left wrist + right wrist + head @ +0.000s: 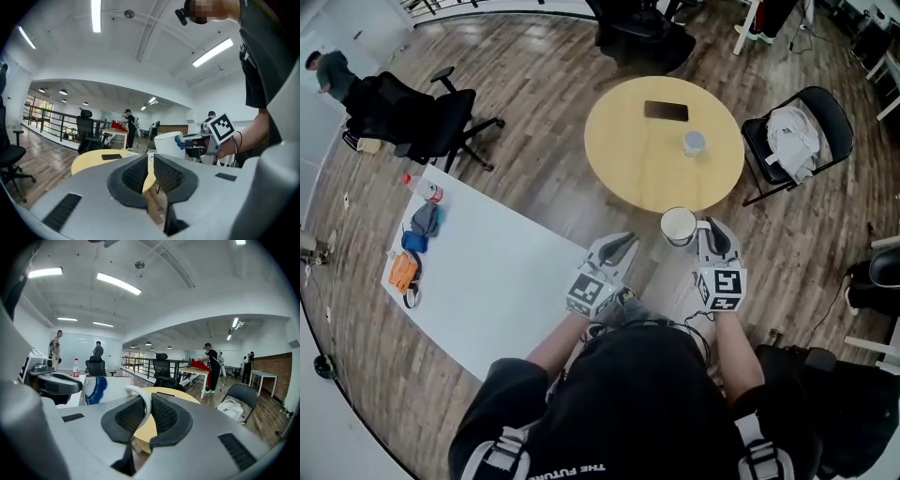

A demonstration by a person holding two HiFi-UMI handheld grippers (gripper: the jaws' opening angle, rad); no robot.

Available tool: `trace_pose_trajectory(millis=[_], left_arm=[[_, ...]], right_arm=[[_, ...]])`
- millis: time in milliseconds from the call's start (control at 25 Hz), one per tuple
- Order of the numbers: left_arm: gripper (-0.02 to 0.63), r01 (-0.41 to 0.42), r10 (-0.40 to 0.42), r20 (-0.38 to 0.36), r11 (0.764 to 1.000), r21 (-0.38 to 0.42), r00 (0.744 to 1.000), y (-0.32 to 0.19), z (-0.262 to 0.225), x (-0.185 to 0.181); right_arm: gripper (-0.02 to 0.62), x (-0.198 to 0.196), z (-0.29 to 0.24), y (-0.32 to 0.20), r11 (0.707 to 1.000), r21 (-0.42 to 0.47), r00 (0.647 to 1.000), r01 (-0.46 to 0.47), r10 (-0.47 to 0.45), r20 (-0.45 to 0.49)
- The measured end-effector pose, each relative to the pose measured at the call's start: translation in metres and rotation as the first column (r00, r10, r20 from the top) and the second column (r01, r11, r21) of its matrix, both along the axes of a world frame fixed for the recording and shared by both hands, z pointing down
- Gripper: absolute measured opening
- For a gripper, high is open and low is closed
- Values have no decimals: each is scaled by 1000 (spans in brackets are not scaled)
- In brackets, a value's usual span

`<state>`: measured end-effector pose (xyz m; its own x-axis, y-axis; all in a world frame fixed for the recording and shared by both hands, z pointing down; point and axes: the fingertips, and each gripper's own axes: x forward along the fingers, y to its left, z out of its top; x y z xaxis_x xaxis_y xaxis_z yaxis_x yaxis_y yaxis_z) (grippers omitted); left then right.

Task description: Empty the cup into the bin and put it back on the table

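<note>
Right gripper view: right gripper [145,405] pinching the thin curved white handle [143,399] of the white cup with a blue print on its wall [104,389]; handle clamped between both black ribbed pads [166,414]; cup body out past the left pad, just beside the jaws, not between them. Head view: right gripper [707,228] on the cup's right side; cup [678,226] joined to the jaws by the handle only. Cup upright, mouth up, long axis vertical, handle pointing back at the right gripper; held in the air just off the near rim of the round yellow wooden table [628,169], over the wood-plank floor [553,197]. Plain round white rim, pale inside; contents not resolvable. Left gripper [625,241] to the cup's left, near but apart from it. Left gripper view: left gripper [149,161] pads [133,176] pressed almost together, only a thin slit, nothing between them; cup [167,143] ahead and slightly right of those jaws, blue print on the side toward the right gripper.
</note>
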<state>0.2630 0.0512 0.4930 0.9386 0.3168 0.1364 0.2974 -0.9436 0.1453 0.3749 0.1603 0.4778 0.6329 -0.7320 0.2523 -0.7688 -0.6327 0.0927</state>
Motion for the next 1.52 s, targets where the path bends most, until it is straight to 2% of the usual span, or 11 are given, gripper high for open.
trace_pose_trajectory(millis=[200, 360, 680, 800, 1160, 1240, 1400, 1520], left_arm=[[35, 108, -108, 33, 994, 4, 994, -26, 8, -7], [28, 144, -143, 44, 989, -28, 989, -34, 15, -18], [25, 168, -166, 63, 986, -23, 984, -45, 21, -30], [25, 175, -174, 72, 984, -14, 982, -46, 24, -32], [21, 179, -178, 104, 984, 0, 978, -42, 33, -28], [21, 175, -174, 111, 984, -3, 979, -43, 37, -26], [21, 178, -176, 123, 984, -4, 977, -48, 48, -22], [21, 185, -182, 137, 983, -8, 974, -51, 58, -20]], right_arm=[[49, 20, 1, 14, 989, -146, 995, -5, -9, -97], [49, 25, 3, 21, 958, -288, 984, 6, -57, -170], [49, 21, 20, 26, 888, -459, 962, 5, -130, -242], [49, 15, 26, 25, 863, -504, 950, 25, -177, -257], [49, 10, 36, 22, 821, -567, 930, 61, -253, -267], [49, 10, 39, 19, 800, -595, 919, 70, -284, -274], [49, 13, 47, 13, 735, -674, 876, 82, -375, -302], [49, 14, 55, 11, 698, -711, 856, 90, -419, -303]])
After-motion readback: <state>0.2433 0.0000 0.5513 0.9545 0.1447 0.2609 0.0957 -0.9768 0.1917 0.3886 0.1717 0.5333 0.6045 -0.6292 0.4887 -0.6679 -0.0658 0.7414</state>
